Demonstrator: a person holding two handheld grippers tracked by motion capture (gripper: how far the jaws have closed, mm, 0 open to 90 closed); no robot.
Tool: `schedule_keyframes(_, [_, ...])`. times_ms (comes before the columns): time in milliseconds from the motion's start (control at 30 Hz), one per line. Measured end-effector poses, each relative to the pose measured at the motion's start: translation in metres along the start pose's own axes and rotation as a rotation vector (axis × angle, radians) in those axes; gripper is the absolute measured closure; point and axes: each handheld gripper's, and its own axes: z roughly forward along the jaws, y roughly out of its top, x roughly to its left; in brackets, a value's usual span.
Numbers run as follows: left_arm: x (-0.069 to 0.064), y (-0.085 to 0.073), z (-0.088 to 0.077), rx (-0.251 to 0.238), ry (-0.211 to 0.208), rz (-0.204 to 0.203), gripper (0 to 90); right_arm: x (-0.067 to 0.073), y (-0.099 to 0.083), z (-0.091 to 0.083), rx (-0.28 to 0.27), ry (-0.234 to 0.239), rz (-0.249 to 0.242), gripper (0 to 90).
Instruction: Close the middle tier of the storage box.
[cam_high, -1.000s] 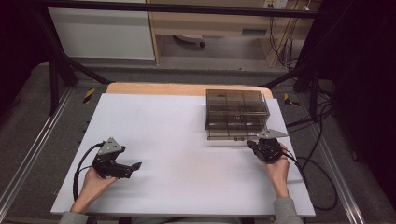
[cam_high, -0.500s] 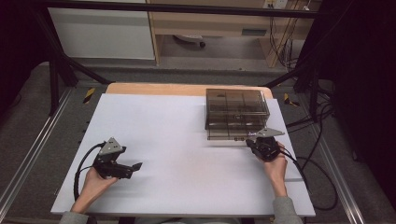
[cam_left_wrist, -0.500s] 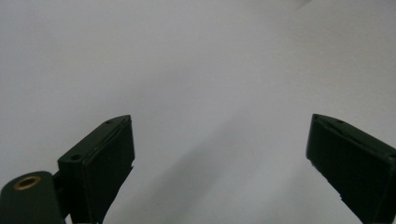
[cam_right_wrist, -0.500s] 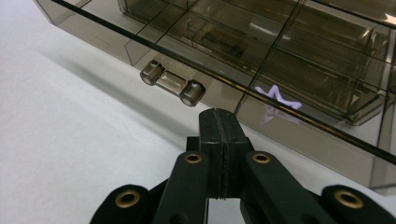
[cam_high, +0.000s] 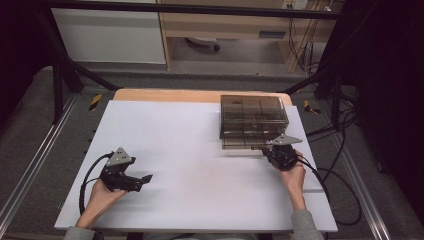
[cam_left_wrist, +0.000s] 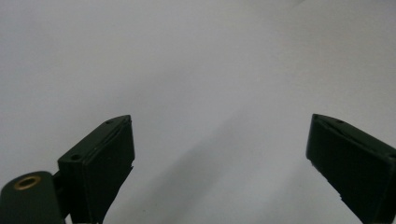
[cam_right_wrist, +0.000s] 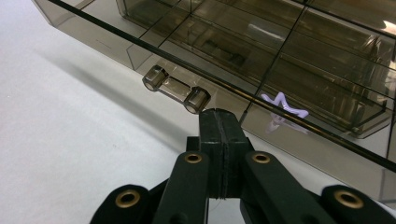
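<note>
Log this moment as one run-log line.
right gripper: shut, empty, tips just short of handle on smoky transparent plastic drawer box | left gripper: open, empty, over white table | small purple star in drawer

No text, label, brand, number or sign can be read in these pictures, neither on the smoky plastic drawer box (cam_high: 253, 121) nor on the white table (cam_high: 190, 150).
</note>
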Motion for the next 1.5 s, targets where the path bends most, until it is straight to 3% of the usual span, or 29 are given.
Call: schedule_keyframes(1500, [0.003,-0.002,0.000,0.000,0.003,-0.016,7.8,-0.009,0.014,0.019,-0.028,-0.015,0.002,90.0])
